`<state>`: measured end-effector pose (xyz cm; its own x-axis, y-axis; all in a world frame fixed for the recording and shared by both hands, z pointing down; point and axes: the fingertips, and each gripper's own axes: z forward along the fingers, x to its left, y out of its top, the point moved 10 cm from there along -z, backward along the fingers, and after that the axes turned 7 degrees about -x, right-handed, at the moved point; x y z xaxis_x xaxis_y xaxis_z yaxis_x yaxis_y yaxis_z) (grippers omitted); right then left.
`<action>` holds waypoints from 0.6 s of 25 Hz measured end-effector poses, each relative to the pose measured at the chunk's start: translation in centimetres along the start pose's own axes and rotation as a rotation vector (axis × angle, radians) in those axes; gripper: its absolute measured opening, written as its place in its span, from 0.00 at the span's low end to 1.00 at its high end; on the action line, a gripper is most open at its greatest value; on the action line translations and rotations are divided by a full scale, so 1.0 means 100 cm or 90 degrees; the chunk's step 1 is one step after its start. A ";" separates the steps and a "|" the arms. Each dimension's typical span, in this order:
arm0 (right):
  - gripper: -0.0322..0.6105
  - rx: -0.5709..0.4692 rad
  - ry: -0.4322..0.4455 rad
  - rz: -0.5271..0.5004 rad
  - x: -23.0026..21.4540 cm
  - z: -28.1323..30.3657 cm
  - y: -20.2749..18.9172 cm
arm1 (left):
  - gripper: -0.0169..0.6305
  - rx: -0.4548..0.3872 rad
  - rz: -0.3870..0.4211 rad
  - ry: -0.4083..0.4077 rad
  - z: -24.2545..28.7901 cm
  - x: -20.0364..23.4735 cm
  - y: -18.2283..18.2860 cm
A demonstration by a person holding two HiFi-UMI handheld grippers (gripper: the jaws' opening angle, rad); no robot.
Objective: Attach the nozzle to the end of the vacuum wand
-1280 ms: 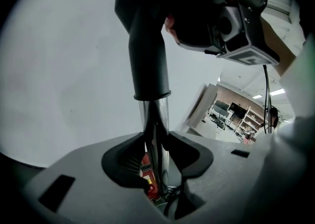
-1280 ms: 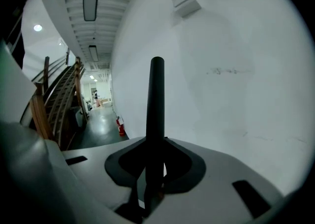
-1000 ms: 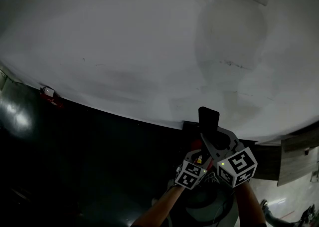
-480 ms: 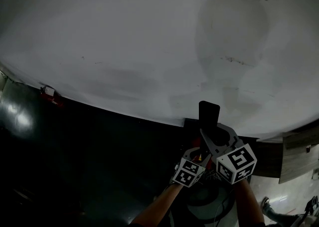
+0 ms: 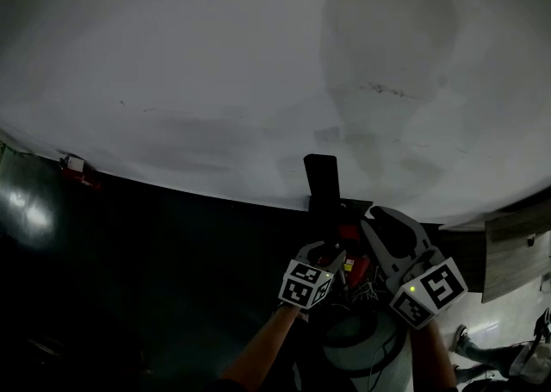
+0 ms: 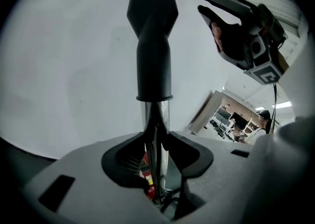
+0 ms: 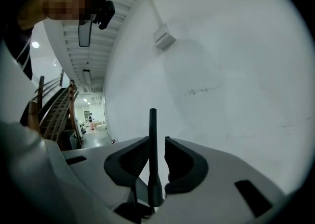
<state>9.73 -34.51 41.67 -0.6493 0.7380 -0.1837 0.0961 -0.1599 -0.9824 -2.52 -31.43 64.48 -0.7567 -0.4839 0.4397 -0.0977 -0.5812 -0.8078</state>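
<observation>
Nozzle [image 6: 152, 36] on top of the wand [image 6: 157, 117], folks: its black collar [image 6: 154, 95] is seated round the chrome tube, and the flat mouth points to 12 o'clock against the white wall [image 5: 215, 80]. We see the left tongs [image 6: 156, 138] clamped on the wand just below that collar. Both pads press the chrome from 9 and 3 o'clock, and the tube runs down between them out of sight. At 2 o'clock from the nozzle in the left gripper view, the right tongs [image 7: 157, 140] hang clear of it, touching nothing. We read their jaws as a narrow gap apart and empty. Through that gap the nozzle shows edge-on, thin and upright. In the head view the left cube [image 5: 303, 285] sits at 6 o'clock under the nozzle, and the right cube [image 5: 429, 294] is off at 4 o'clock. The wall fills everything above.
</observation>
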 end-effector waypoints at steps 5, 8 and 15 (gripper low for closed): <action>0.20 -0.005 -0.034 0.036 -0.009 -0.027 -0.009 | 0.26 -0.005 -0.031 0.015 -0.003 0.022 -0.007; 0.20 -0.003 -0.053 0.054 -0.016 -0.040 -0.015 | 0.26 -0.009 -0.035 0.013 -0.001 0.024 -0.007; 0.20 -0.017 -0.061 0.063 -0.016 -0.053 -0.015 | 0.33 -0.008 -0.026 0.020 -0.006 0.020 -0.003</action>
<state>14.62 -31.93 43.23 -0.7044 0.6533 -0.2774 0.1829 -0.2105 -0.9603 -4.40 -31.80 65.33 -0.7718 -0.4385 0.4604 -0.1371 -0.5923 -0.7940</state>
